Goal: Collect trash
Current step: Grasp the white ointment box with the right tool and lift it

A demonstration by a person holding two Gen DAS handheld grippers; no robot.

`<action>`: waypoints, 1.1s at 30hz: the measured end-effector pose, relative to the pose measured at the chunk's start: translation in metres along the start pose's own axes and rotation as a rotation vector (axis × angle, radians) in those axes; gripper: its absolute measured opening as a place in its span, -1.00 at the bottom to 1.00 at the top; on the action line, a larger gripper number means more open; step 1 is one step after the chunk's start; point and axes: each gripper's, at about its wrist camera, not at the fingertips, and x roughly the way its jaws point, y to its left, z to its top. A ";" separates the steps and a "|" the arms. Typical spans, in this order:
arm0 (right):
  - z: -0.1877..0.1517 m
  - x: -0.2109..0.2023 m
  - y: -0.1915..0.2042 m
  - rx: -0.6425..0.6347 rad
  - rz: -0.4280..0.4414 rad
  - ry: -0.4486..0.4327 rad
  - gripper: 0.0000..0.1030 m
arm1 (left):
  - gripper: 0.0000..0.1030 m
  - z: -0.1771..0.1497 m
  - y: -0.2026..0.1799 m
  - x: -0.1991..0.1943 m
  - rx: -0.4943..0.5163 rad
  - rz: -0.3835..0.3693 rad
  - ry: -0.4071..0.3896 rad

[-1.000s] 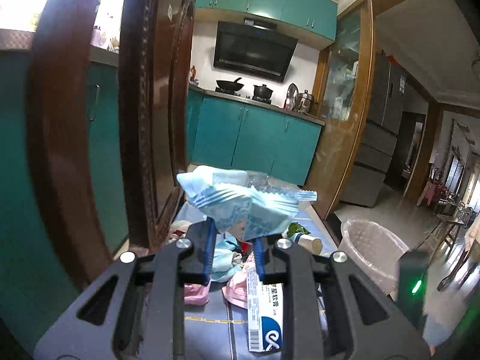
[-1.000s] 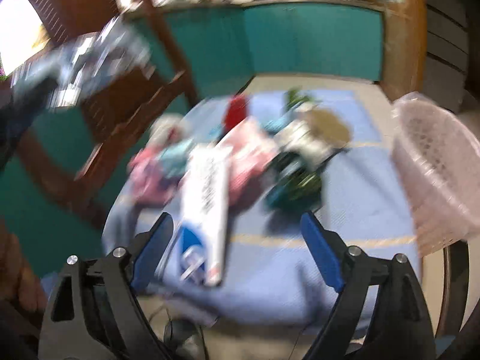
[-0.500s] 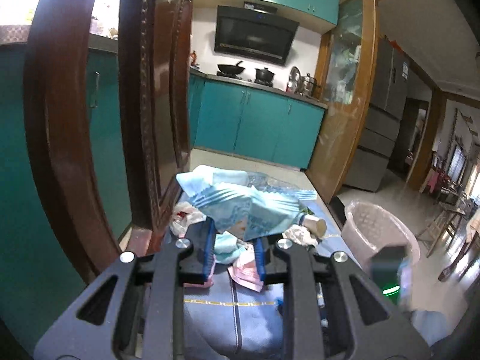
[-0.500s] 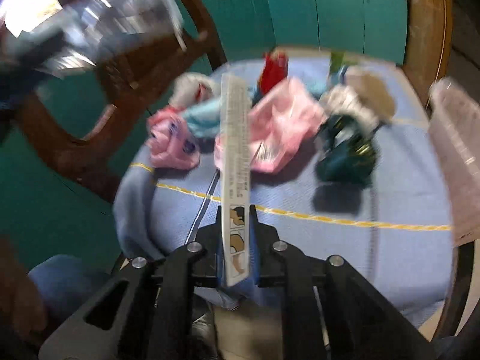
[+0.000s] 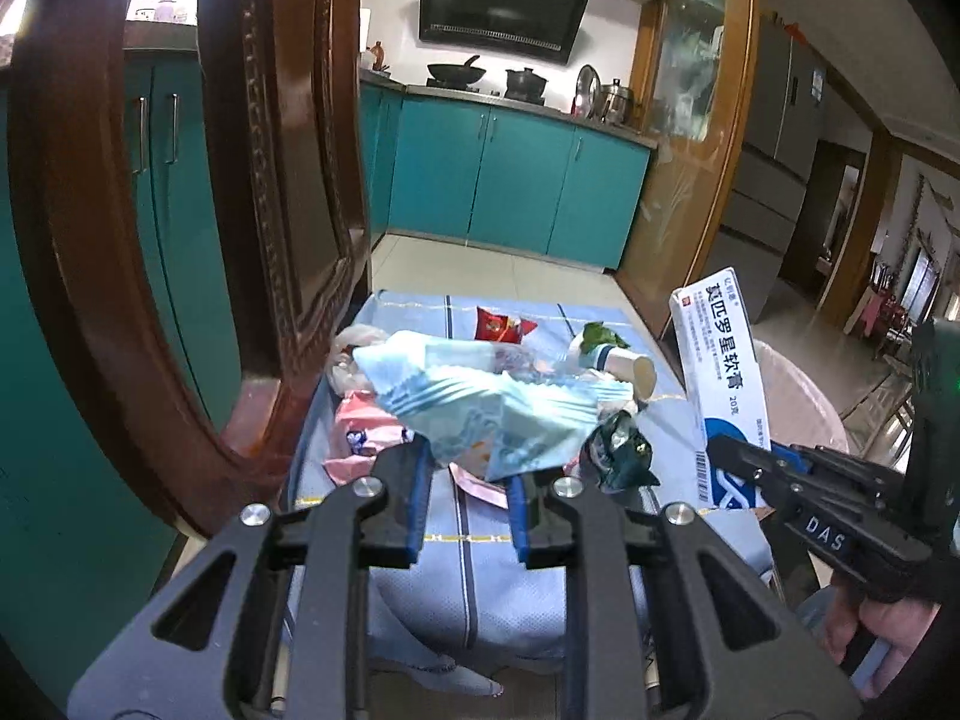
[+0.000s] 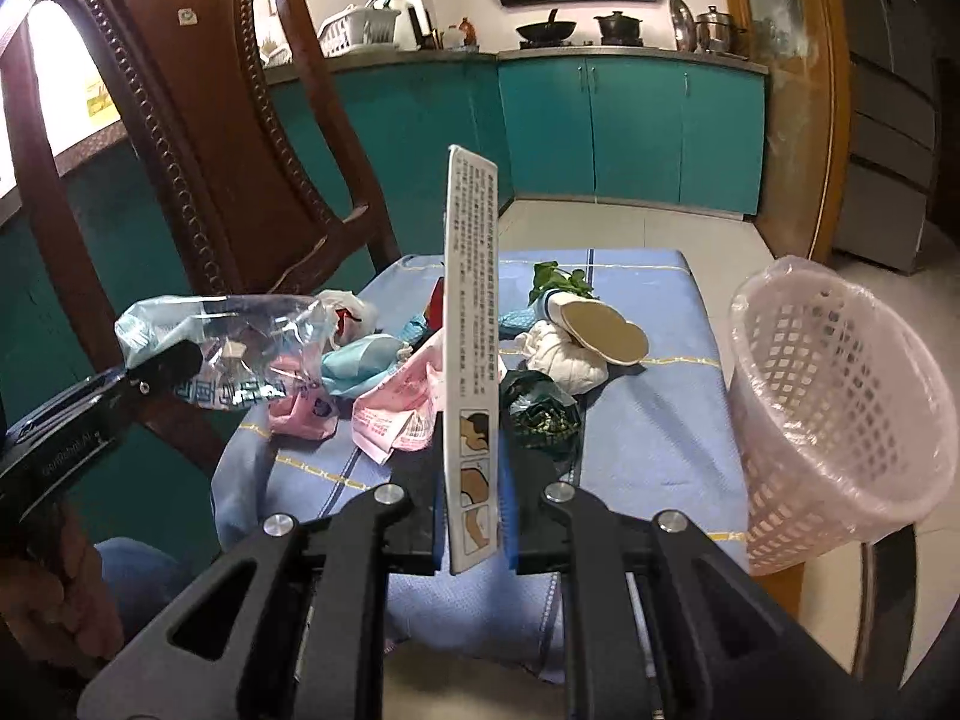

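Note:
My left gripper (image 5: 468,495) is shut on a crumpled light-blue plastic wrapper (image 5: 480,408) and holds it above the blue cloth (image 5: 510,588). It also shows at the left of the right wrist view (image 6: 210,354). My right gripper (image 6: 471,516) is shut on a long white medicine box (image 6: 471,360), held upright on its edge; the box also shows in the left wrist view (image 5: 720,384). More trash lies on the cloth: pink wrappers (image 6: 396,414), a dark green wrapper (image 6: 543,417), a white sole-shaped piece (image 6: 600,336), a red packet (image 5: 501,324).
A pink lattice waste basket (image 6: 840,414) lined with clear plastic stands tilted at the cloth's right edge. A carved wooden chair back (image 6: 198,138) rises at the left. Teal kitchen cabinets (image 6: 630,132) stand behind, with tiled floor between.
My right gripper shut on the white box lying on the cloth and lifted it upright. My left gripper, holding the blue wrapper, tilted down toward the cloth.

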 end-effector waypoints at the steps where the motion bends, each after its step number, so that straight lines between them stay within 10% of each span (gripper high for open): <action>1: -0.002 0.000 0.000 0.006 0.007 -0.004 -0.72 | -0.58 -0.001 0.000 0.001 -0.003 0.002 0.007; 33: -0.012 0.005 0.009 -0.044 -0.021 -0.012 -0.72 | -0.58 -0.009 -0.005 0.008 0.013 0.015 0.014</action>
